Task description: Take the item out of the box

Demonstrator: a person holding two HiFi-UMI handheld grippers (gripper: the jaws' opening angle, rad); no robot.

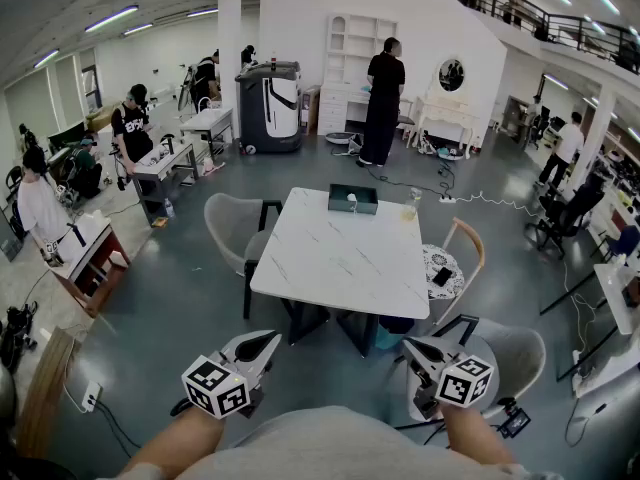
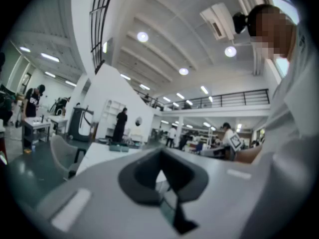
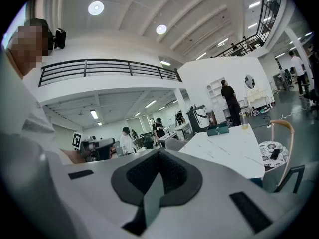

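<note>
item (image 1: 352, 199): a small pale object, seen as a white spot against a dark interior; too small here to make out its form or material.
place of the item: inside the box (image 1: 342, 208), near its middle, untouched by either tool.
box: low, dark green, open-topped and rectangular; it stands at the far edge of the table (image 1: 340, 263), about midway along that edge, with its long side parallel to it.
table: white marbled top on dark legs, set farther into the room and well apart from both tools.
cup (image 1: 410, 208): a clear vessel with yellowish contents, just right of the box on the same far edge.
seating: a grey chair (image 1: 232, 230) at the table's left side and a wooden chair (image 1: 468, 253) at its right.
left gripper (image 1: 268, 338): held close to the person's body at the near left and pointing toward the table; its jaws are together with nothing between them.
right gripper (image 1: 410, 346): held at the near right in the same pose; its jaws are pressed closed and empty.
progress: judged as not begun, since the item lies in the box and no tool is near it.
remaining: the approach to the table, the reach to its far edge, parting the jaws, gripping the item and lifting it clear of the box.
</note>
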